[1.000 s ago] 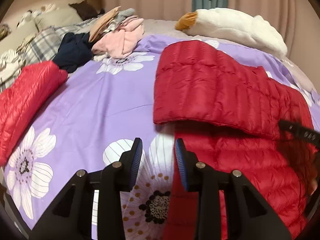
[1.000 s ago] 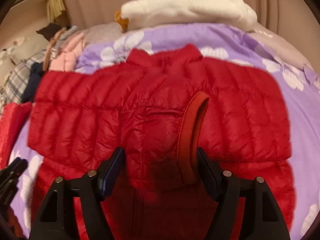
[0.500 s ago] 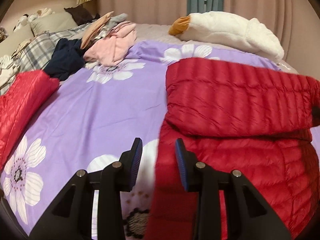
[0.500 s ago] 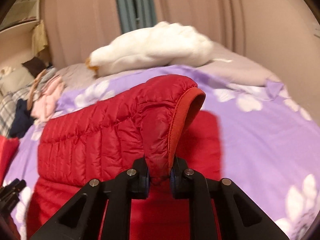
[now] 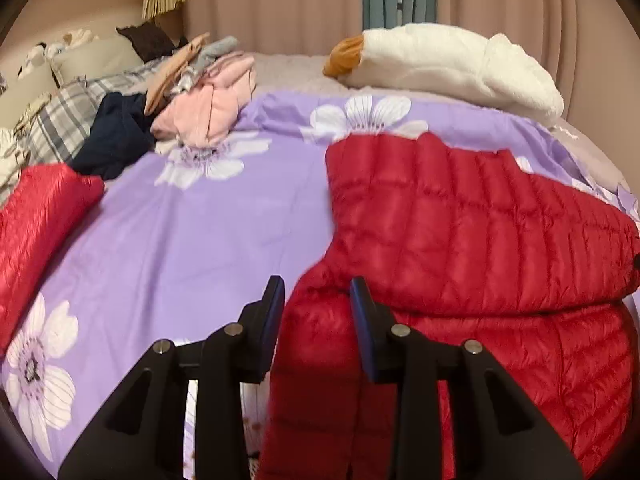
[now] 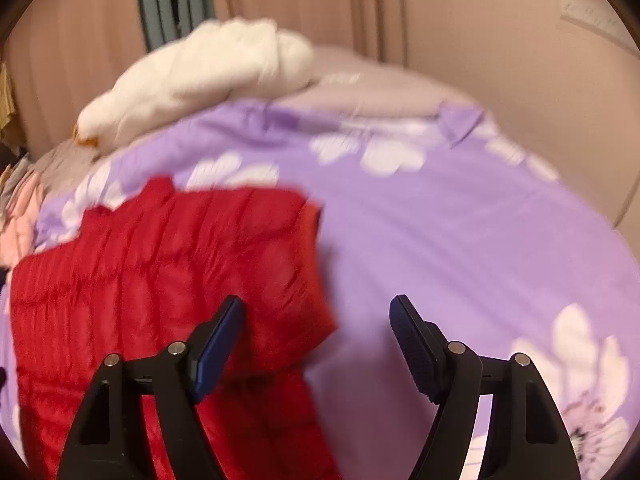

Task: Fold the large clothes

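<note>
The left gripper [image 5: 316,308] has its jaws partly apart, with a ridge of the red down jacket [image 5: 460,240] lying between them; whether the pads touch the fabric cannot be told. The right gripper [image 6: 318,334] is spread wide and holds nothing, its left finger over the jacket's edge [image 6: 168,264] and its right finger over the purple floral bedspread [image 6: 460,240]. The jacket lies partly folded on the bedspread. Farther off sit a clothes pile [image 5: 200,100] and a white plush goose [image 5: 452,64].
</note>
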